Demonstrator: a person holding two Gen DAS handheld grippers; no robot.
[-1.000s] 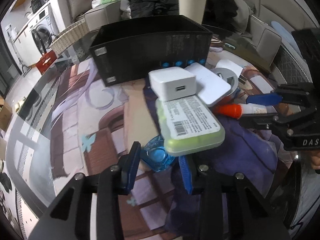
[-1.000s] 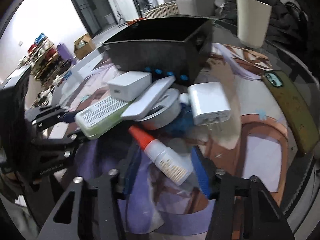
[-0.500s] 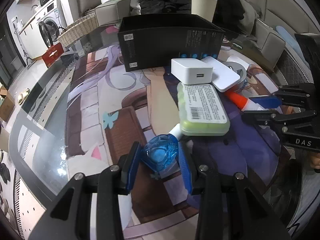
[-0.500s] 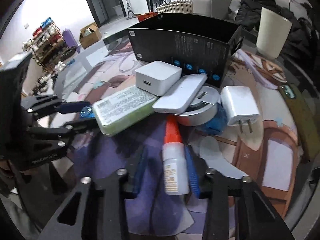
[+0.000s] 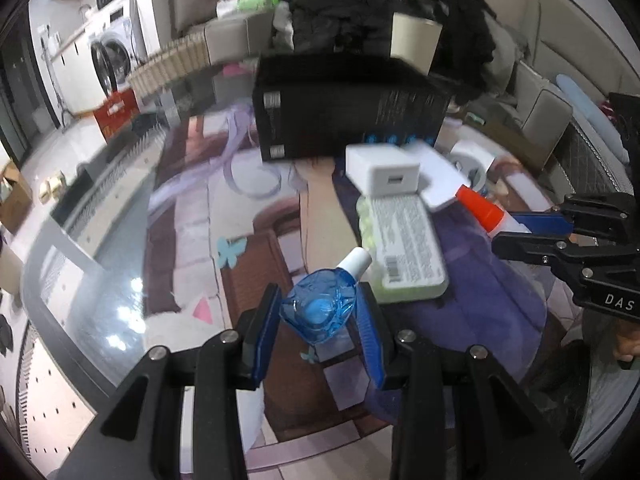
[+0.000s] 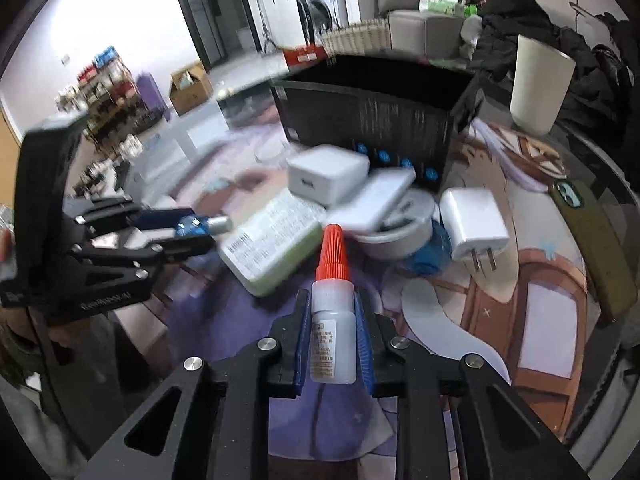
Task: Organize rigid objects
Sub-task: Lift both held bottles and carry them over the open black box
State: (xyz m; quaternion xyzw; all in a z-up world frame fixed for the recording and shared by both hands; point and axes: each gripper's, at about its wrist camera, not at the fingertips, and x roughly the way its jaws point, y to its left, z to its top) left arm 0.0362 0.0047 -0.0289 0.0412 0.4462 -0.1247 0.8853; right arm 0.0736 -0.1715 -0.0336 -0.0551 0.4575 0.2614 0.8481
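Glue bottle (image 6: 333, 344) clamped in right hand-held gripper (image 6: 334, 340) — left hand-held gripper (image 5: 318, 320) grips blue bottle (image 5: 320, 310)

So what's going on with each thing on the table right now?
left gripper: shut on the blue bottle
blue bottle: held, white cap pointing away
right gripper: shut on the glue bottle
glue bottle: held, orange cap on
black box: open on top, standing on the mat
white USB charger: resting on the green case
green case: lying flat, closed
plug charger: lying with prongs toward the camera
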